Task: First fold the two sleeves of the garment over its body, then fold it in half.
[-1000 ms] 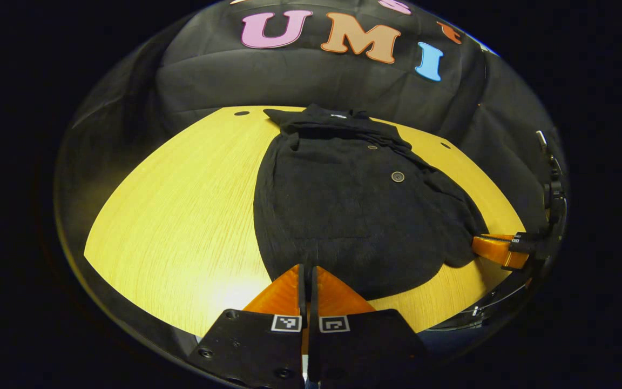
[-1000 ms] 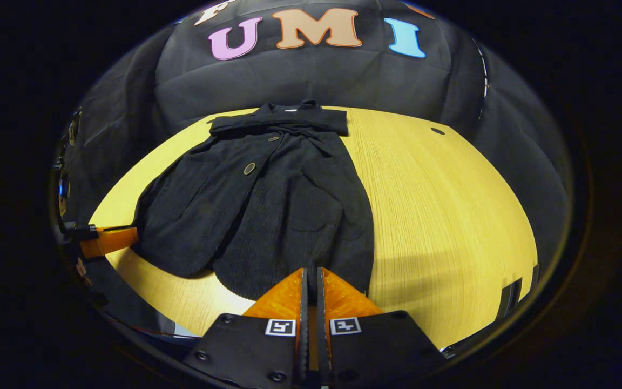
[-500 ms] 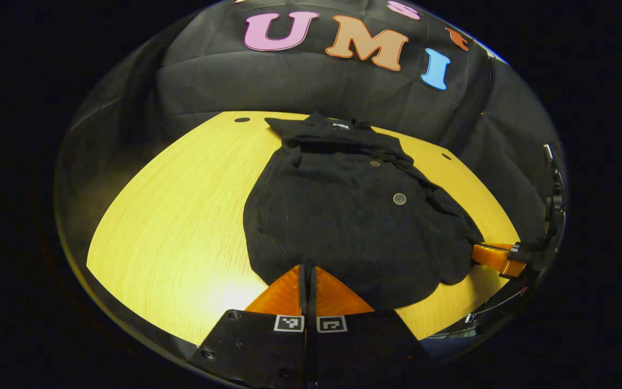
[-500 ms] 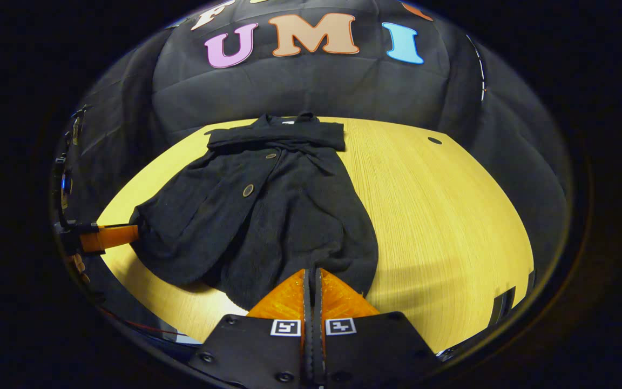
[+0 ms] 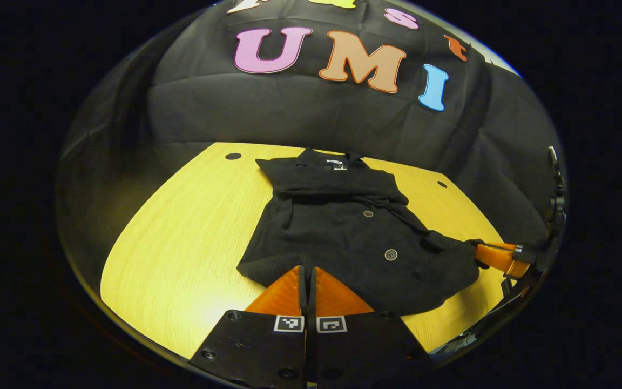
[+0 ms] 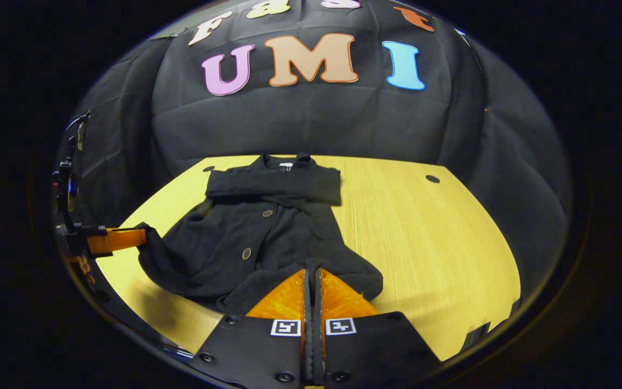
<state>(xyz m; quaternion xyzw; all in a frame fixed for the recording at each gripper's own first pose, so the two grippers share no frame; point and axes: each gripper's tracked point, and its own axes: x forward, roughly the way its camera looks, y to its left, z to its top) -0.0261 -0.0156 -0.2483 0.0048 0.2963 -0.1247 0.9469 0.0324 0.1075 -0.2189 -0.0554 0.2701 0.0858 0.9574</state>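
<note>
Black garment [image 5: 343,237] spread on yellow wooden table [image 5: 181,227], collar toward booth wall, both sleeves folded across upper body. Left gripper [image 5: 306,273] clamped on near hem corner, jaws pressed together on fabric. Right gripper [image 6: 311,276] likewise pinching opposite hem corner, jaws closed on cloth. Hem raised off tabletop between both grips, bunching toward the buttons [image 5: 391,254].

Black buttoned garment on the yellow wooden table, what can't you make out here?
- Left gripper view: left gripper fingertips' bite on the black buttoned garment, hidden by dark cloth.
- Right gripper view: right gripper, likewise.
- Both views: folded sleeves blend into the body.
- Neck tag: too small.
- Yellow wooden table: near edge cut off.
</note>
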